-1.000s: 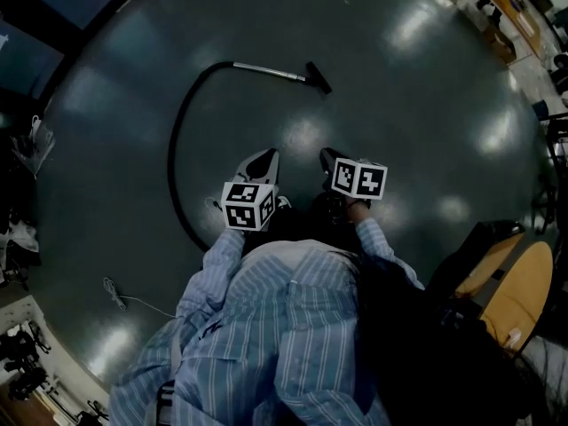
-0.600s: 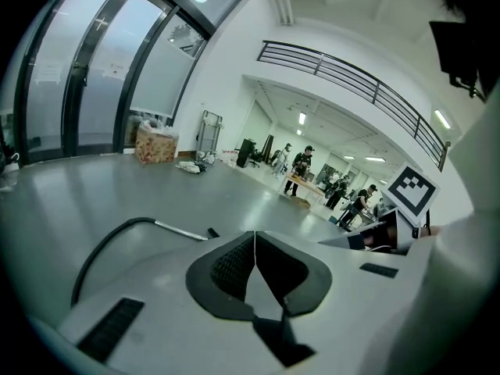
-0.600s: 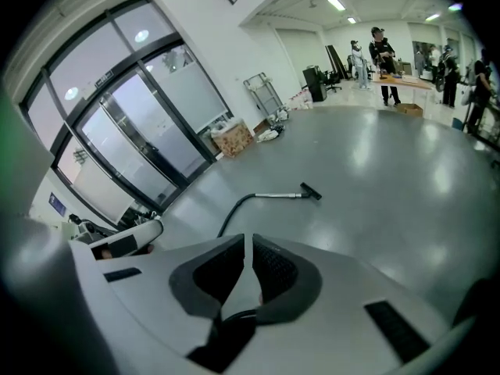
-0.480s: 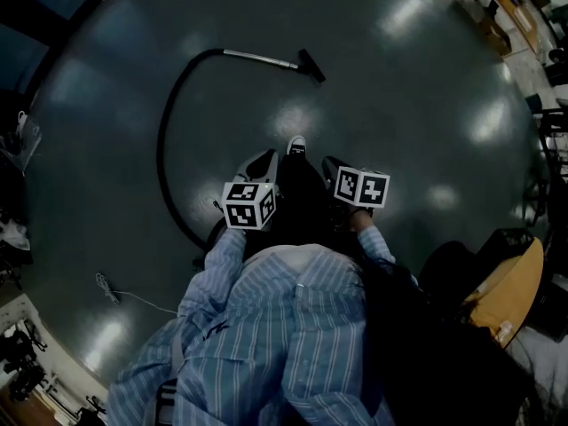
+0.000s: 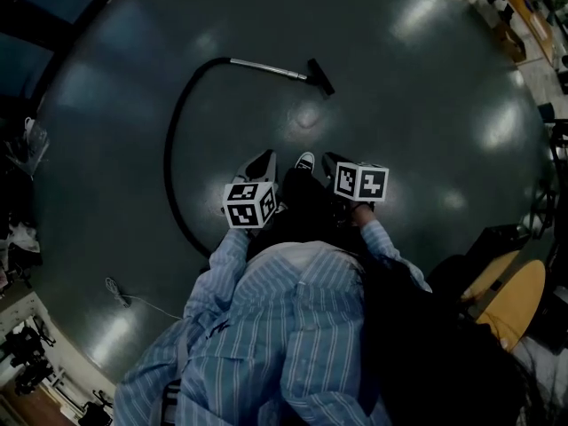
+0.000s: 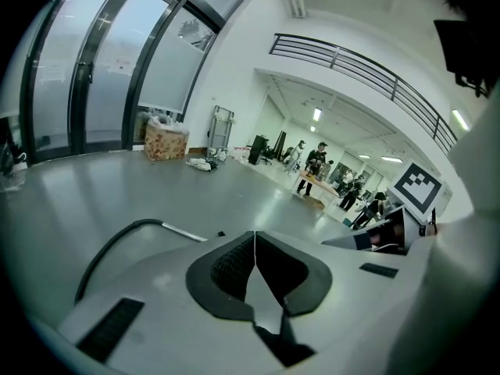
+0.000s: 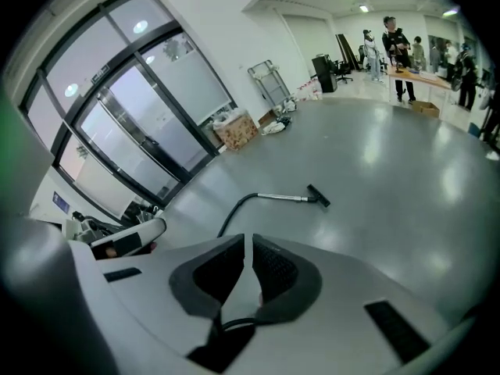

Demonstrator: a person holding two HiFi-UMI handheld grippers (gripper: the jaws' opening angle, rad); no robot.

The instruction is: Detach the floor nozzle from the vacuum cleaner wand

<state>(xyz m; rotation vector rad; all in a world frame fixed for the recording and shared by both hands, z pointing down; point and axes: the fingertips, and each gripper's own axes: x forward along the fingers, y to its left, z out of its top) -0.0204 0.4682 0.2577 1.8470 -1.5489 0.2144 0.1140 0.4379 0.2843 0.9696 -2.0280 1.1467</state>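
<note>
The vacuum lies on the dark floor ahead of me. Its black floor nozzle (image 5: pixel 319 76) sits on the end of the metal wand (image 5: pixel 266 67), and the black hose (image 5: pixel 171 158) curves back towards my left side. My left gripper (image 5: pixel 262 165) and right gripper (image 5: pixel 329 162) are held side by side in front of my body, well short of the wand. Both are shut with nothing in them. In the right gripper view the nozzle (image 7: pixel 318 196) and wand (image 7: pixel 285 198) lie beyond the closed jaw tips (image 7: pixel 248 241). In the left gripper view the hose (image 6: pixel 109 244) shows left of the jaws (image 6: pixel 254 237).
My shoe (image 5: pixel 304 161) shows between the grippers. A thin white cable (image 5: pixel 124 295) lies on the floor at the lower left. A wooden chair (image 5: pixel 519 300) stands at the right. A cardboard box (image 6: pixel 166 143) sits by the window wall, and people stand at tables far off.
A shoe has come into view between the two grippers as I step forward. Both grippers stay shut in front of my body. The vacuum has not moved on the floor.
</note>
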